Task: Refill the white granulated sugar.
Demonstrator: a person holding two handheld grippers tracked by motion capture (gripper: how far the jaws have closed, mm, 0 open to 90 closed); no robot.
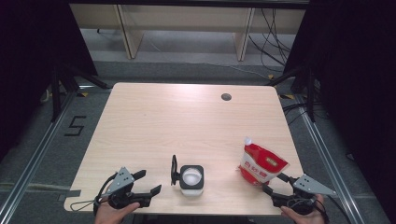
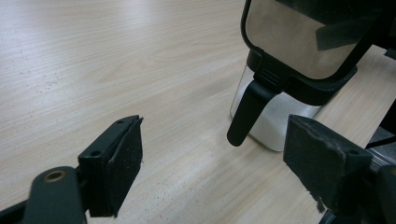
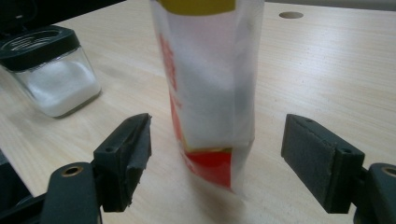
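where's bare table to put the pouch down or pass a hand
The whole far half of the table is bare, from the jar and pouch back to the round hole. The strip between jar and pouch is free too. The near edge is crowded: both grippers flank the jar and pouch.

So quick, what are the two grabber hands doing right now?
Left gripper: open, holding nothing, near the glass jar.
Right gripper: open, not gripping the red-and-white pouch standing ahead of its jaws.

One wooden counter (image 1: 154, 126), one red-and-white pouch (image 1: 261, 164) standing on it, one glass jar (image 1: 191, 179) of white powder, one hinged lid (image 1: 174, 170) flipped open, two hand-held grippers, left hand-held gripper (image 1: 148, 182), right hand-held gripper (image 1: 274, 183), one round hole (image 1: 226, 97) in the counter.
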